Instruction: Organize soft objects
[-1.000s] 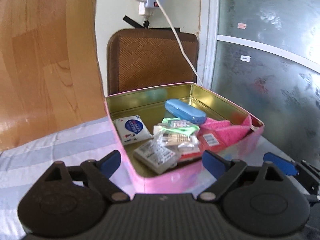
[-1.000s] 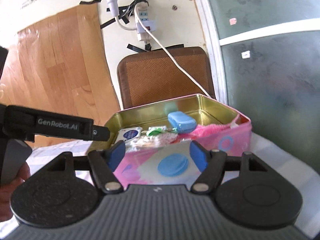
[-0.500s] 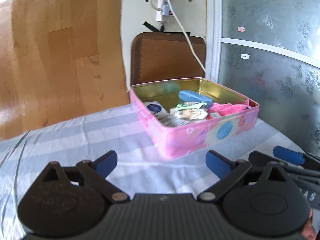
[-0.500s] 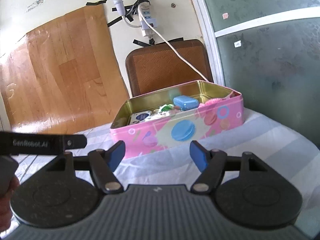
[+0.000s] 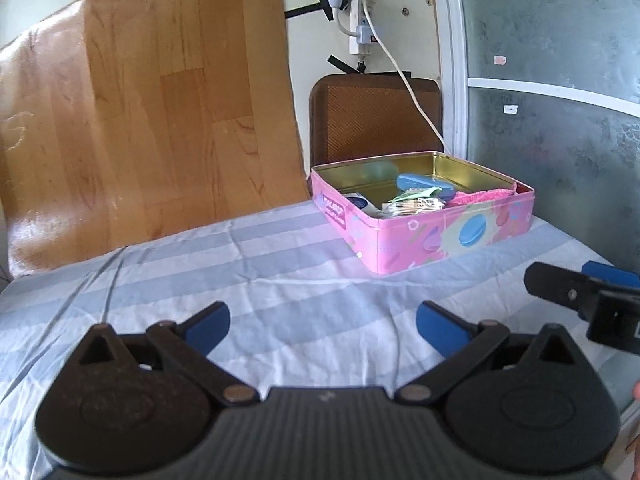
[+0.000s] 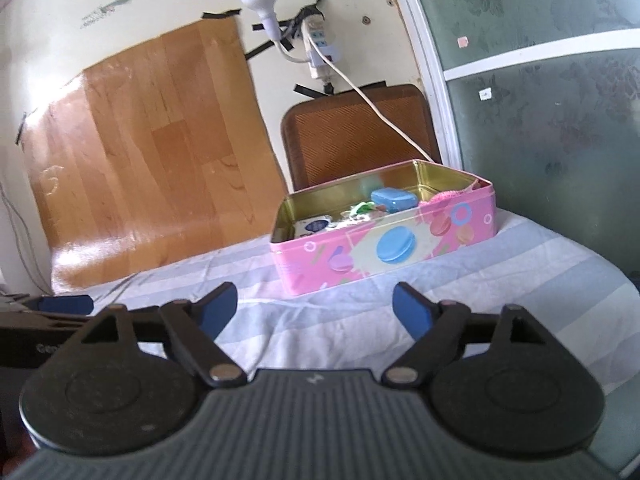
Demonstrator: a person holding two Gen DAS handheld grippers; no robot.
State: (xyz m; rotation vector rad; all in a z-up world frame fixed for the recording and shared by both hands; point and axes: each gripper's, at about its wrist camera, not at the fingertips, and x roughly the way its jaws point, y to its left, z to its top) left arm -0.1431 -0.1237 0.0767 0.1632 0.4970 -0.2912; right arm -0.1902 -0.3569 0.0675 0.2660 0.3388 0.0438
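A pink tin (image 5: pixel 460 236) (image 6: pixel 384 248) stands open at the far right of the striped sheet. Inside lie a pink towel (image 5: pixel 480 197) (image 6: pixel 448 198), a blue case (image 5: pixel 424 186) (image 6: pixel 394 198), a tissue pack (image 5: pixel 358 202) (image 6: pixel 316 226) and some small packets (image 5: pixel 412 206). My left gripper (image 5: pixel 323 326) is wide open and holds nothing, well short of the tin. My right gripper (image 6: pixel 315 308) is also back from the tin. Its jaws are opening with nothing between them. One of its fingers (image 5: pixel 560 284) shows at the right edge of the left wrist view.
A wood-pattern board (image 5: pixel 152 120) leans on the wall at the left. A brown chair back (image 5: pixel 376 116) stands behind the tin, with a white cable (image 5: pixel 404 80) hanging from a power strip. Frosted glass doors (image 5: pixel 552 120) close off the right side. The blue striped sheet (image 5: pixel 260 264) covers the surface.
Both grippers have drawn back from the tin, which now looks smaller and farther off. The right gripper's jaws have spread wider; the left gripper's spread slightly.
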